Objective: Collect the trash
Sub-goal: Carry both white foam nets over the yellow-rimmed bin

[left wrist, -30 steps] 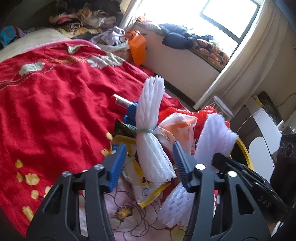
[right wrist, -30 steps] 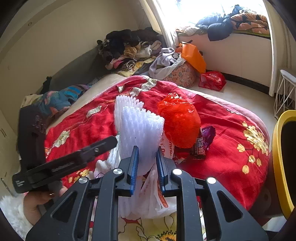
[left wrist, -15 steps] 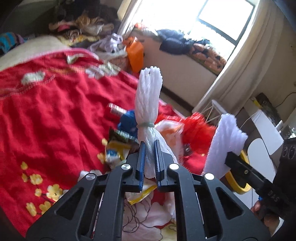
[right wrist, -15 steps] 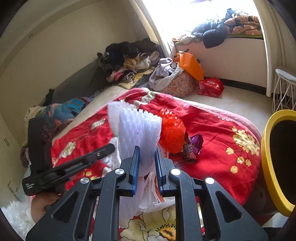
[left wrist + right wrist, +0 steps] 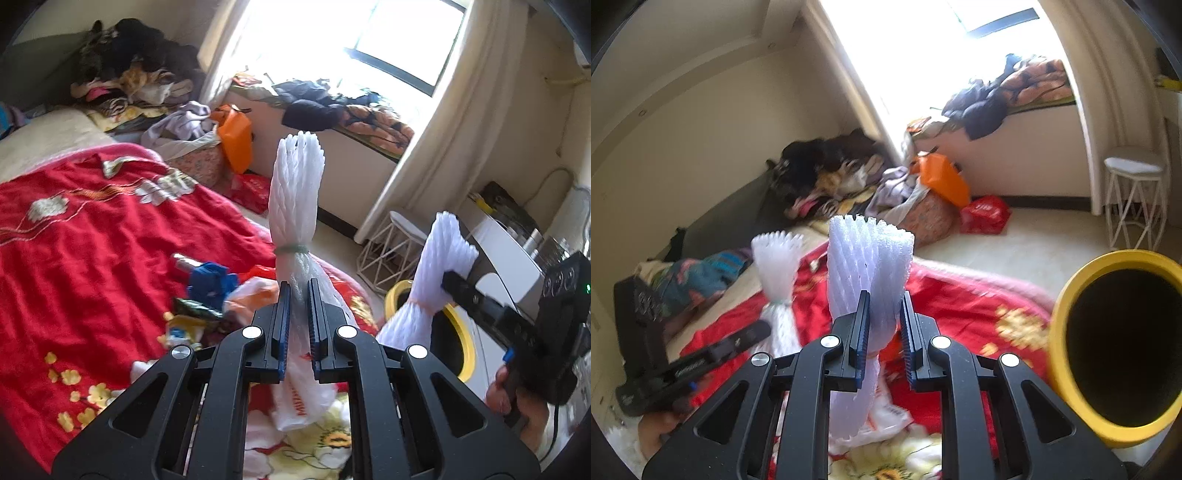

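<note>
Both grippers are loaded, mid-carry toward the bin.

Left gripper [image 5: 298, 325]: clenched on a white foam net [image 5: 293, 206], tied with a green band, fan end pointing up. A thin plastic bag [image 5: 301, 387] hangs below the jaws, apparently pinched with it.

Right gripper [image 5: 882, 339]: grasping a 2nd foam net [image 5: 870, 266]. The net fills the gap between the blue pads; its tail droops under the jaws.

Bin [image 5: 1115, 343]: yellow rim, dark inside, on the right, off the edge of the bed [image 5: 74, 240], mouth tilted toward the right camera. In the left view the right gripper's net sits near the rim, not yet over the opening.

Left on the red blanket: blue wrapper [image 5: 212, 282], a dark wrapper, a few other scraps near the bed's right edge.

Step, as judged: transport, after the pick and before the drop.

Next move calls for:
- right net over the mouth, then release; the tail must clear the rim
- left follows; the bag is floppy and may snag on the rim or cling to the pad
- foam is light and springy, so release low inside the bin
- then return for the scraps on the blanket
</note>
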`<state>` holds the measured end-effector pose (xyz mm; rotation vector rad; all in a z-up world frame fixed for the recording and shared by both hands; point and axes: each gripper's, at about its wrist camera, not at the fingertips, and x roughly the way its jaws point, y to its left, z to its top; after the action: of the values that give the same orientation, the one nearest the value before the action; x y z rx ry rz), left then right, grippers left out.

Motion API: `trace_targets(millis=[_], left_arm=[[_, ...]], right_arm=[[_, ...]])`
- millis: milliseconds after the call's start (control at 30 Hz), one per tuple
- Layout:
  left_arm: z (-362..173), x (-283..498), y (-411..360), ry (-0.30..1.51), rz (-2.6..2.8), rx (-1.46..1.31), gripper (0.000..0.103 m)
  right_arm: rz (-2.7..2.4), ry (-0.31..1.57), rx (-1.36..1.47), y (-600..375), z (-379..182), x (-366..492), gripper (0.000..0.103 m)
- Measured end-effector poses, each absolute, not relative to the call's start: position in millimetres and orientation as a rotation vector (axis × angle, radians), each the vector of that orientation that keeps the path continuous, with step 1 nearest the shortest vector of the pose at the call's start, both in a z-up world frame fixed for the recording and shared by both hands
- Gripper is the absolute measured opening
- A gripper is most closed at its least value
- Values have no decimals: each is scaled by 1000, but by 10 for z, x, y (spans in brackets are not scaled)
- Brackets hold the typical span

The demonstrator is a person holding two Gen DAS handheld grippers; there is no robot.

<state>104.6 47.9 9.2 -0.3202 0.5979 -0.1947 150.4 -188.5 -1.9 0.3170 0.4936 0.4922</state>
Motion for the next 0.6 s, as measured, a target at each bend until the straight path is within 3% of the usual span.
trace_targets(millis=[600], left_arm=[[121,1130,-191,619,-301,-233,6]], right_arm=[[242,427,422,-2885,-128,1574,16]])
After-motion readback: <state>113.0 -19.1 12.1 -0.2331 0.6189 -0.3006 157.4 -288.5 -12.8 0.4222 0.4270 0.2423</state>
